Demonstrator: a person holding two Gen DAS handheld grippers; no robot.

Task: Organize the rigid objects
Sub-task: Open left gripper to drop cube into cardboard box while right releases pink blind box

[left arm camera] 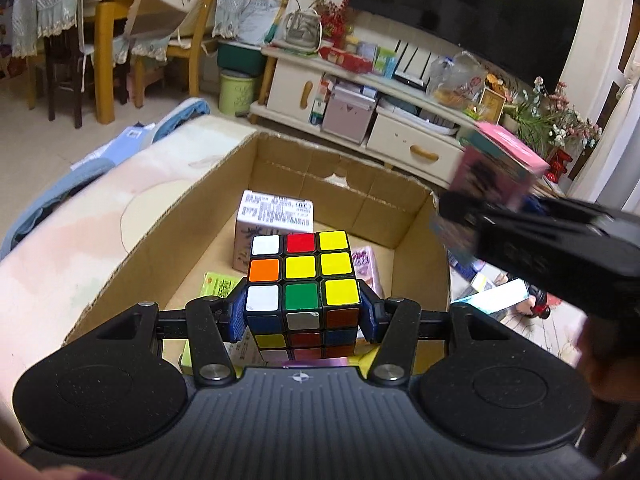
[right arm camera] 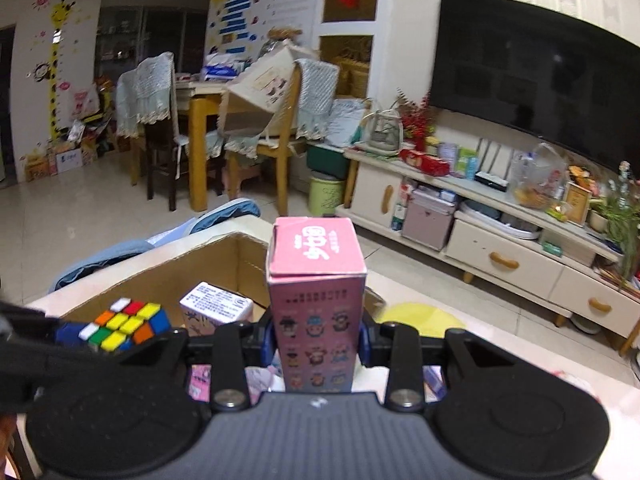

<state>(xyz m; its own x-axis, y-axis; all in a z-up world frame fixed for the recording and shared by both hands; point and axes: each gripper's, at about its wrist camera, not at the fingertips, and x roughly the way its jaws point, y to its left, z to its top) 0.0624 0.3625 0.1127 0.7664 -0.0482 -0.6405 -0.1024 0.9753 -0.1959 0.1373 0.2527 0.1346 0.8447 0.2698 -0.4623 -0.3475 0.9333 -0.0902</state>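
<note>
Rubik's cube clamped between the blue pads of the left gripper, held above the open cardboard box, yellow-centred face up, gripper angled down into the box. Right gripper clenched on a tall pink carton, upright, cartoon figures on its front face, lid flap slightly lifted; it sits over the box's right rim. In the left wrist view the right gripper and pink carton show blurred at the right edge, above the box corner; in the right wrist view the left gripper and cube show at lower left. Part of a hand is dimly visible at the lower right of the left view. Inside the box: a white printed carton standing near the back wall, a green packet and a pink packet lying flat on the bottom. Box rests on a pale patterned surface, blue cloth at its far edge. Room: tiled floor, cream TV cabinet cluttered with boxes, bags and flowers, big dark TV on the wall, wooden dining table with covered chairs, giraffe sticker on the far wall.
</note>
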